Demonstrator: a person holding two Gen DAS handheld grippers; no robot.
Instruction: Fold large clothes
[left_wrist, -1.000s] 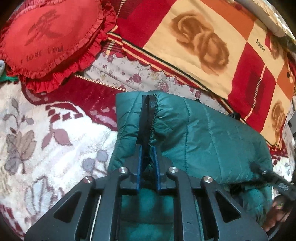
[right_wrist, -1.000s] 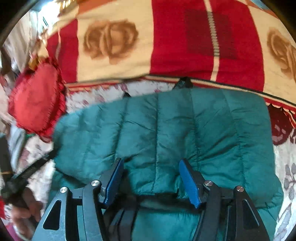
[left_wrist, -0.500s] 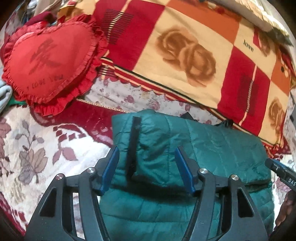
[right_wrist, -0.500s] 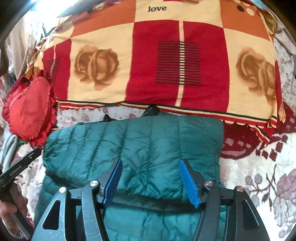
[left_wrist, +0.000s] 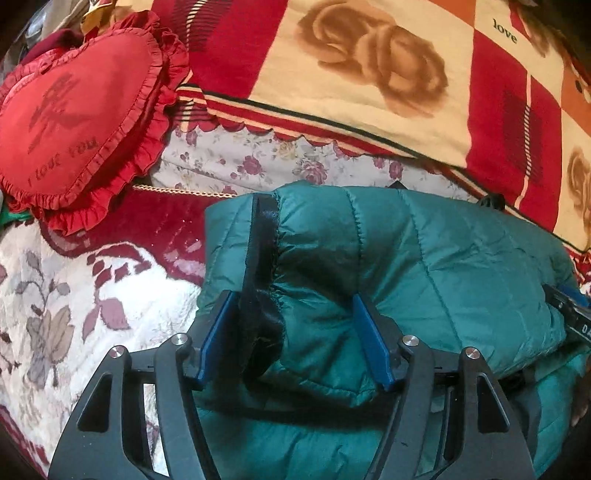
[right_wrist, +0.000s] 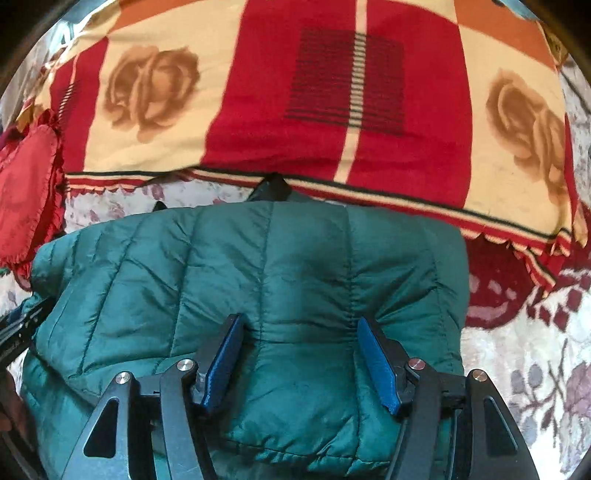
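Observation:
A teal quilted puffer jacket (left_wrist: 424, 266) lies folded on the bed, with a black zipper band (left_wrist: 258, 258) along its left edge. My left gripper (left_wrist: 293, 336) is open, its blue pads straddling the jacket's left end at the black band. In the right wrist view the same jacket (right_wrist: 258, 266) fills the middle. My right gripper (right_wrist: 301, 363) is open, its pads pressed down on either side of a bulge in the upper folded layer. The other gripper's black tip shows at each view's edge (left_wrist: 569, 314) (right_wrist: 22, 328).
A red heart-shaped ruffled pillow (left_wrist: 74, 114) lies at the far left. A red, cream and orange rose-print blanket (left_wrist: 369, 74) lies behind the jacket, also in the right wrist view (right_wrist: 314, 99). The bed cover (left_wrist: 74, 302) is white with maroon flowers.
My left gripper let go of the jacket's black edge and opened wide. Both grippers pulled back briefly, then came down close onto the folded jacket again.

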